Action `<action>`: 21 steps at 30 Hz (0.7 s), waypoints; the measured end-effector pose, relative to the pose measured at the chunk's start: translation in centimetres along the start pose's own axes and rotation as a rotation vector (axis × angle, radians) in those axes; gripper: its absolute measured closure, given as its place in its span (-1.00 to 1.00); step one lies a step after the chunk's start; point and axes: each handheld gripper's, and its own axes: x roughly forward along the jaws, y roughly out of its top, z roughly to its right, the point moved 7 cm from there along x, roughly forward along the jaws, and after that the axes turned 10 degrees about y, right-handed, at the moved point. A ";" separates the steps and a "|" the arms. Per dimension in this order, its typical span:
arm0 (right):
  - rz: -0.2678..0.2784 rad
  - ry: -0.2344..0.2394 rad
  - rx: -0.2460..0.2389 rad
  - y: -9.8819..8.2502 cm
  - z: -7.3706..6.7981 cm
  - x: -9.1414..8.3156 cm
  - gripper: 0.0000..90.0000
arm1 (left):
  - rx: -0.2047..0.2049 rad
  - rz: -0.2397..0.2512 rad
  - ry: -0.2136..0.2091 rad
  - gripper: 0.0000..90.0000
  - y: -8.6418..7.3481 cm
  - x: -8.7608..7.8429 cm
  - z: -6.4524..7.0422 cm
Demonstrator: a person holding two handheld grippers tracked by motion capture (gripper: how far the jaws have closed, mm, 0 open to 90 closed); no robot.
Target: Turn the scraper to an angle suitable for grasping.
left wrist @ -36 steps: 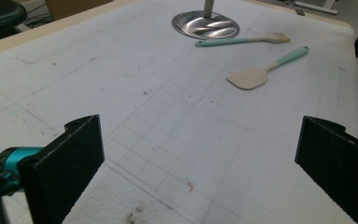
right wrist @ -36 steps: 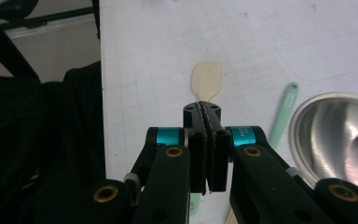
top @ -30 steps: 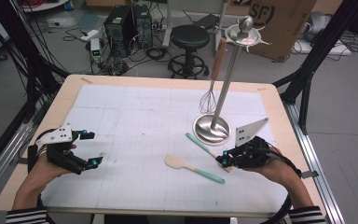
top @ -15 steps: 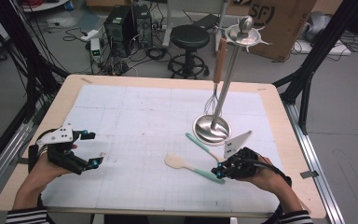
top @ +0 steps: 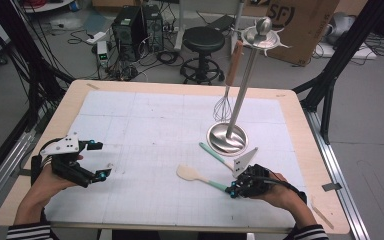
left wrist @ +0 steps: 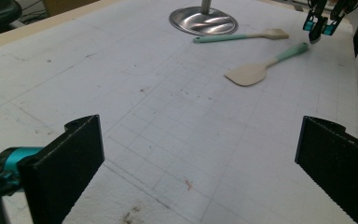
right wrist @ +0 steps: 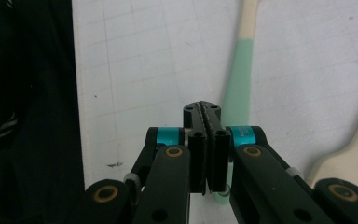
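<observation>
Hovering right gripper (top: 233, 190), jaws pressed together, beside the mint-handled cream silicone spatula (top: 202, 178); left gripper (top: 101, 159) jaws spread wide, empty.

- From above, even overhead light keeps my white surface (top: 145, 150) bright, with faint, soft shadows.
- The steel stand base (top: 226, 138) catches a mild glare.
- The high view is somewhat grainy and soft.
- Along my right tongs (right wrist: 206, 122), the near linkage is dark and the spatula handle (right wrist: 238, 74) slightly blurred.
</observation>
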 end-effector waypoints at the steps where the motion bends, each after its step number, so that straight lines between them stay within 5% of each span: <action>1: -0.003 0.003 0.002 0.0 0.1 0.1 0.97 | -0.004 -0.001 0.003 -0.96 0.0 0.0 0.0; 9: -0.077 -0.008 0.006 -0.7 0.6 0.8 0.97 | 0.001 -0.003 -0.001 -0.96 0.0 0.0 0.0; 21: -0.076 -0.071 0.025 -1.3 2.1 0.1 0.97 | -0.004 0.001 0.001 -0.96 0.0 0.0 0.1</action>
